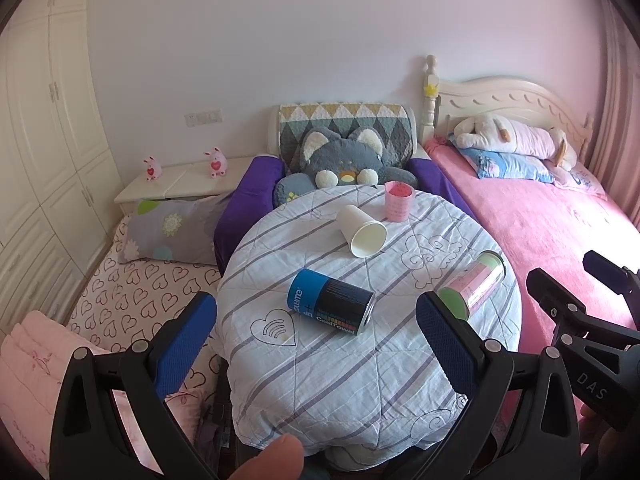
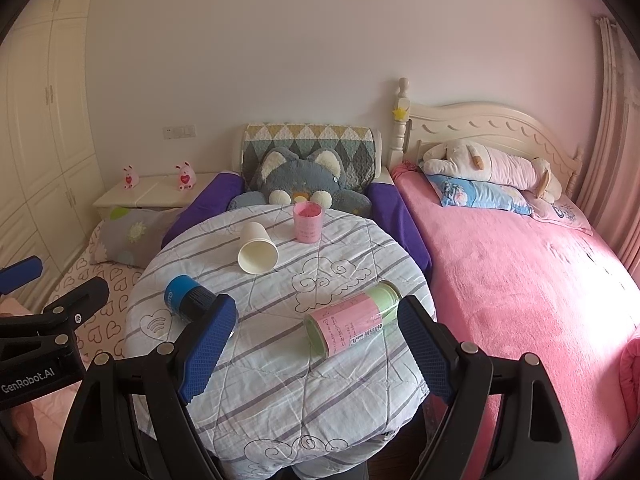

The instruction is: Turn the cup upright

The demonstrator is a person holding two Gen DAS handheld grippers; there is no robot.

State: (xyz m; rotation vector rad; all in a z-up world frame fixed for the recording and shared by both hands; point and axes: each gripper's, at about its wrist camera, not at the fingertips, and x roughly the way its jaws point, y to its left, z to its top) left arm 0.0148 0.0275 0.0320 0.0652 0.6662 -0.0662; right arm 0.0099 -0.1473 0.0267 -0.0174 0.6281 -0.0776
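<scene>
Pink bed [image 2: 520,280] fills the right side; its far edge is cut off by the lens rim. Round table [image 1: 360,380] under a striped quilt sits centre; its legs are hidden by the cloth. Grey cat plush [image 1: 344,160] behind the table, lower body hidden by the tabletop.

Left gripper [image 1: 316,328]: jaws spread wide, holding nothing, low over the near table edge. Right gripper [image 2: 316,344]: jaws spread wide, empty; its left pad covers the blue-black can's end in that view.

Blue-black can [image 1: 332,302] lies on its side, label partly readable. Pink-green can [image 2: 352,320] on its side, print too small to read. White paper cup [image 1: 362,230] lies on its side near the table's far edge, mouth toward the cameras. Pink cup [image 1: 398,200] stands upright just beside it.
</scene>
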